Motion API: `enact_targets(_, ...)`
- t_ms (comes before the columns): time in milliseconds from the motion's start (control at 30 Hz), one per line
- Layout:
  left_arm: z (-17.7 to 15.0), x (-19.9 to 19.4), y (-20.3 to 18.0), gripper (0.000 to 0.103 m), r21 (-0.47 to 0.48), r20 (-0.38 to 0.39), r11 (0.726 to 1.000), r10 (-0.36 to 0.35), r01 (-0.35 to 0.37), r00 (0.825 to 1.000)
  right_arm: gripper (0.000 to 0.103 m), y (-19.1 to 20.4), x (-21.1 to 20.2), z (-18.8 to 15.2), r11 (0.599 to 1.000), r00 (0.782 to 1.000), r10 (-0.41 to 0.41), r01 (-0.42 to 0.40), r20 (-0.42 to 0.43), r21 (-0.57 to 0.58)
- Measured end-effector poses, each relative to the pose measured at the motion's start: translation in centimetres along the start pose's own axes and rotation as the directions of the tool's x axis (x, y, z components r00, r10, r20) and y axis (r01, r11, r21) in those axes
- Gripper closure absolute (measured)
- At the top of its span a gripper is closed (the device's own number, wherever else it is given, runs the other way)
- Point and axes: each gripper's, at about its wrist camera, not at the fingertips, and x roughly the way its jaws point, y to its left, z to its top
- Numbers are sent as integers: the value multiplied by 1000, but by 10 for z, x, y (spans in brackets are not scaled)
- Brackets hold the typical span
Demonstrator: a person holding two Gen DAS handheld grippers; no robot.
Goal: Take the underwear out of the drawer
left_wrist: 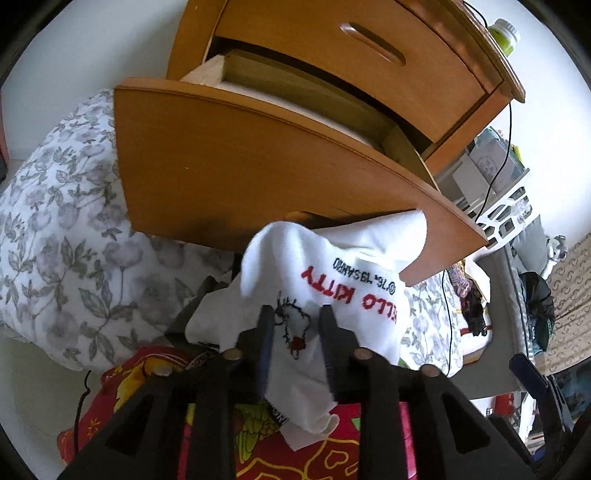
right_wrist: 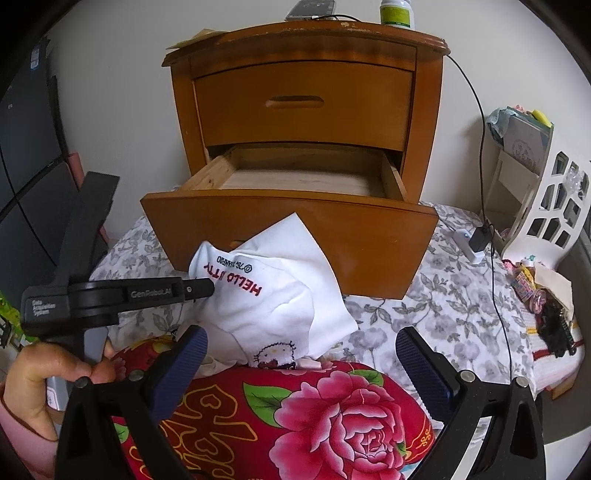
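White underwear (left_wrist: pixel 332 291) (right_wrist: pixel 269 295) with red lettering and a cartoon cat print hangs outside the wooden drawer (right_wrist: pixel 288 236), in front of its curved front panel (left_wrist: pixel 240 166). My left gripper (left_wrist: pixel 295 328) is shut on the cloth, pinching it near the cat print; in the right wrist view the left gripper (right_wrist: pixel 207 286) shows from the side at the cloth's left edge, with a hand (right_wrist: pixel 48 373) on its handle. My right gripper (right_wrist: pixel 301 350) stands open below the cloth, over a red flowered pillow (right_wrist: pixel 332 417), with nothing between its fingers. The pulled-out drawer shows a bare wooden bottom.
The nightstand (right_wrist: pixel 303 99) has a shut upper drawer and a green bottle (right_wrist: pixel 397 13) on top. A grey-flowered bedsheet (right_wrist: pixel 454 295) lies below. A black cable (right_wrist: pixel 484 147) runs down to a charger. A white cut-out rack (right_wrist: pixel 554 206) with clutter stands at right.
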Motion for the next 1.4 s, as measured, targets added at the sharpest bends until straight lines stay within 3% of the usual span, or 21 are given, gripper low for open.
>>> enact_targets(133,-2,-10,0,67,15,23,1000,15,-15,1000,0,1,3,0,1000,1000,6,-6,-13,4)
enact_targets(300,-4,-28,-4,51,68,76,996,60,-65,995,0,4,6,-2,1000,1000,7,-7,-23,-6)
enact_targets(467,-5,-46,-6,48,97,115,991,84,-95,990,0,6,6,0,1000,1000,7,-7,-28,-11)
enact_targets(567,-7,-57,-6,36,107,142,986,111,-127,984,0,5,5,1,1000,1000,12,-12,-26,-5)
enact_targets(700,-6,-70,-7,35,113,177,980,140,-161,974,0,1,1,8,1000,1000,14,-14,-13,9)
enact_targets(800,-6,-79,-9,32,121,208,975,160,-188,965,0,-1,-5,15,1000,1000,2,-2,5,12)
enact_targets(867,-5,-85,-10,20,125,235,969,178,-212,956,0,-3,-7,21,1000,1000,-2,2,17,15)
enact_targets(1133,-7,-100,-12,13,140,309,948,231,-284,923,0,-9,-16,48,999,998,-27,25,63,30)
enact_targets(1267,-7,-109,-12,12,136,360,936,258,-325,896,0,-10,-16,58,999,997,-42,39,72,31)
enact_targets(1400,-5,-118,-8,1,114,363,934,277,-337,890,0,-11,-14,64,999,996,-48,46,75,30)
